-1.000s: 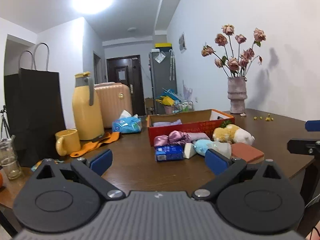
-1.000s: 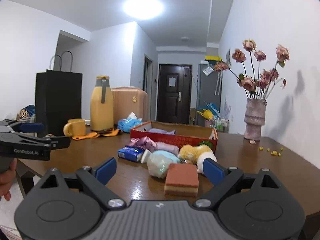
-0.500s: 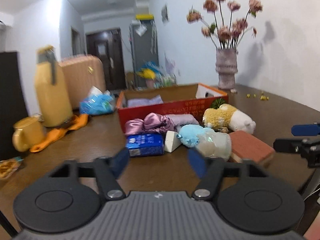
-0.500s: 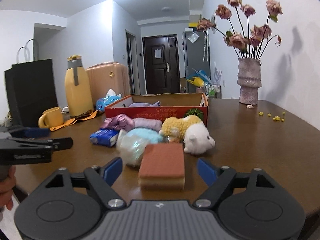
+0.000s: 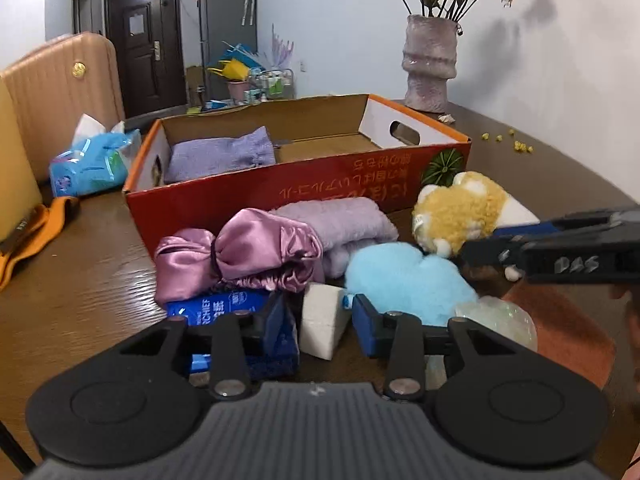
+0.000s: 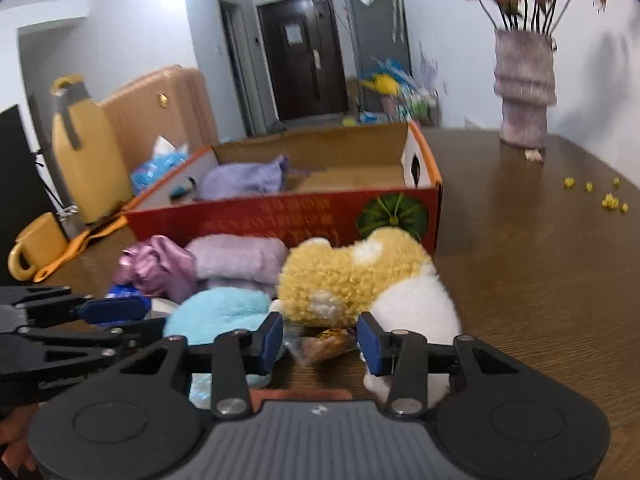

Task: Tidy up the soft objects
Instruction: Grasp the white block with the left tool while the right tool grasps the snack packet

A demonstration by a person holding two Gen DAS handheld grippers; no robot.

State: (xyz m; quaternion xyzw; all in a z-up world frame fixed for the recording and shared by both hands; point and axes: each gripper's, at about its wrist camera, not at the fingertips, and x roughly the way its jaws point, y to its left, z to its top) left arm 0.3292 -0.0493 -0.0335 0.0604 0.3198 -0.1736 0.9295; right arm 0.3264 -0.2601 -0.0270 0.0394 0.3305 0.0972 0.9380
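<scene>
A red cardboard box [image 5: 304, 184] holds a purple pouch [image 5: 220, 154]. In front of it lie a pink satin bow [image 5: 240, 260], a folded lilac towel [image 5: 340, 220], a blue plush [image 5: 404, 280], a white sponge wedge [image 5: 320, 324], a blue tissue pack [image 5: 216, 308] and a yellow-and-white plush [image 5: 460, 212]. My left gripper [image 5: 320, 320] is open, its jaws either side of the white wedge. My right gripper [image 6: 320, 340] is open, low behind the yellow-and-white plush [image 6: 360, 280], over a crinkly wrapper [image 6: 324, 344]. The box [image 6: 288, 212] stands beyond.
An orange sponge [image 5: 560, 320] and a clear bag [image 5: 500, 320] lie at the right. A vase [image 5: 428, 64] stands at the back right. A tissue packet [image 5: 92, 160], yellow jug [image 6: 84, 152], mug [image 6: 32, 244] and suitcase [image 6: 160, 108] stand at the left.
Both grippers have moved forward and down toward the pile of soft things. Both jaws have narrowed from wide open. The left now straddles the white wedge.
</scene>
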